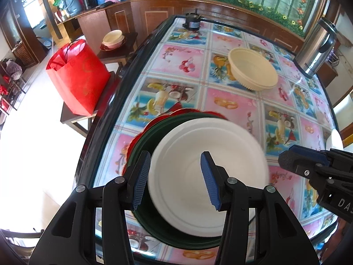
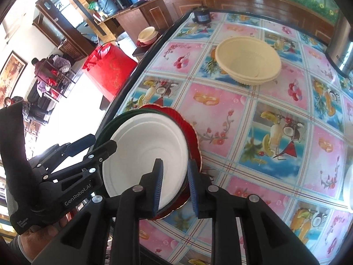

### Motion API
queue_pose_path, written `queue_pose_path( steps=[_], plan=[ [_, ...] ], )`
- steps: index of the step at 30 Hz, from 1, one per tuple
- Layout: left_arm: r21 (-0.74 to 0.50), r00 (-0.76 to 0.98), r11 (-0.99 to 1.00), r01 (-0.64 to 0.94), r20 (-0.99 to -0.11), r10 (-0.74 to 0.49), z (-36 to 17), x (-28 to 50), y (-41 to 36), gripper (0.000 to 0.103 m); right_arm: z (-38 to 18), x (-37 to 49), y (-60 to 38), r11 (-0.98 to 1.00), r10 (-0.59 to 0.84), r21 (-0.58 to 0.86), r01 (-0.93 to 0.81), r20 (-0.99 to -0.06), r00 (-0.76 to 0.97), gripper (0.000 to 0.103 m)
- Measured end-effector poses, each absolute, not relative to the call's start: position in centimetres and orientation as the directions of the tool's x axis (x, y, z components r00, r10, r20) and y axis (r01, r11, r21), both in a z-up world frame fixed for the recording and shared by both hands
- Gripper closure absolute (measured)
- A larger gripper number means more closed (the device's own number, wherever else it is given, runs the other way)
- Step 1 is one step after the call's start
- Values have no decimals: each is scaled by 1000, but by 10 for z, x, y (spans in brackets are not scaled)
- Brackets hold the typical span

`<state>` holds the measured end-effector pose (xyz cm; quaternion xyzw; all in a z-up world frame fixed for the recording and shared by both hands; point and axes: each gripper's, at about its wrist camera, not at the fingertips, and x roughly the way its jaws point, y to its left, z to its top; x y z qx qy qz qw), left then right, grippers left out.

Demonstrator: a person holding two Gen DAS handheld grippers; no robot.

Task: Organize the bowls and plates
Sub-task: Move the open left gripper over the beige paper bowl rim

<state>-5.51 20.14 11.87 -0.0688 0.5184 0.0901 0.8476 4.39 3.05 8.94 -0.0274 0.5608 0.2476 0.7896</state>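
A white plate [image 1: 209,176] lies on a dark green plate [image 1: 154,132], which lies on a red scalloped plate [image 1: 189,111], near the table's left edge. My left gripper [image 1: 175,176] is open, its fingers astride the white plate's left rim. In the right wrist view my right gripper [image 2: 174,185] is open, its fingers either side of the right rims of the white plate [image 2: 145,150] and the red plate [image 2: 194,139]. A cream bowl [image 1: 252,69] stands farther back; it also shows in the right wrist view [image 2: 248,60].
The table [image 1: 242,114] has a fruit-print cover. A steel thermos [image 1: 317,48] stands at its far right and a small black motor [image 1: 192,22] at its far end. A red bag [image 1: 77,77] sits on a stool left of the table, bowls [image 1: 112,38] on another.
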Motion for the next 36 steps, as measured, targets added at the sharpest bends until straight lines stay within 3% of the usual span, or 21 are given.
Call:
queue_pose_path(
  steps=[13,36],
  plan=[
    [-34,466,983,-182,-883,55,129,-34,170,55,96,55,-20,913,329,228,-339,-902,280,66],
    [-55,449,984,-170,-893,28,124,12,121,55,96,87,-90,934,312,239,-266,-907,281,63]
  ],
)
